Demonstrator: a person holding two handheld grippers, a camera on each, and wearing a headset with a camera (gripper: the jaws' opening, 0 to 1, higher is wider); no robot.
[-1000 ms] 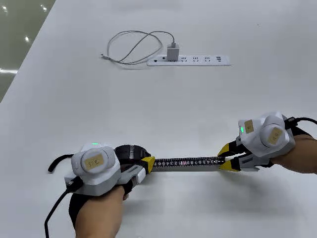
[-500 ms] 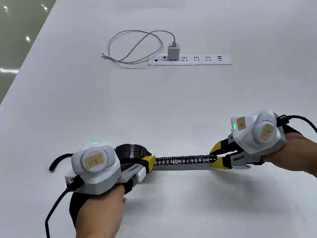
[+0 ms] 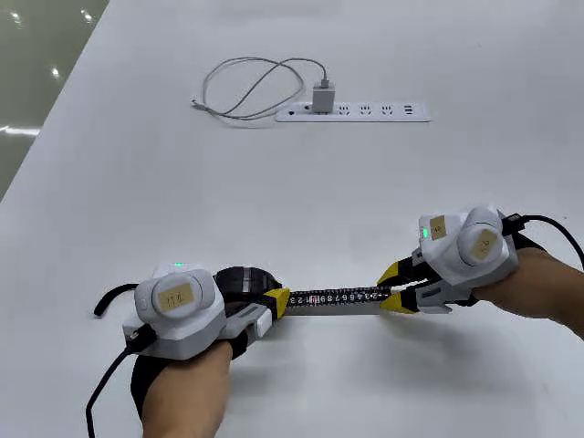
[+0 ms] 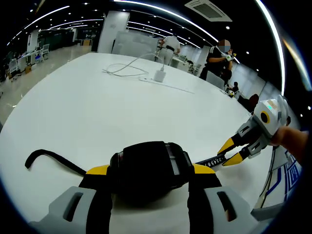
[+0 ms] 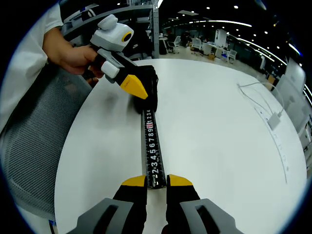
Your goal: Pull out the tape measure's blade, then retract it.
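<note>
The tape measure case (image 3: pixel 243 279) sits on the white table (image 3: pixel 274 182), low on our left, clamped between the jaws of the left gripper (image 4: pixel 150 171). Its blade (image 5: pixel 150 146) lies flat, running straight rightward from the case. The right gripper (image 5: pixel 156 182) pinches the blade's free end with nearly closed jaws. We judge that retracting means guiding that end back along this line.

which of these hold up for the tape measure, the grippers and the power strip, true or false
1. The left gripper clamps the tape measure case. True.
2. The blade is fully wound in. False: a numbered stretch is out, and the right gripper pinches its end.
3. A charger sits plugged into the power strip. True.
4. The power strip lies between the grippers. False: it lies farther up the table, beyond both.
</note>
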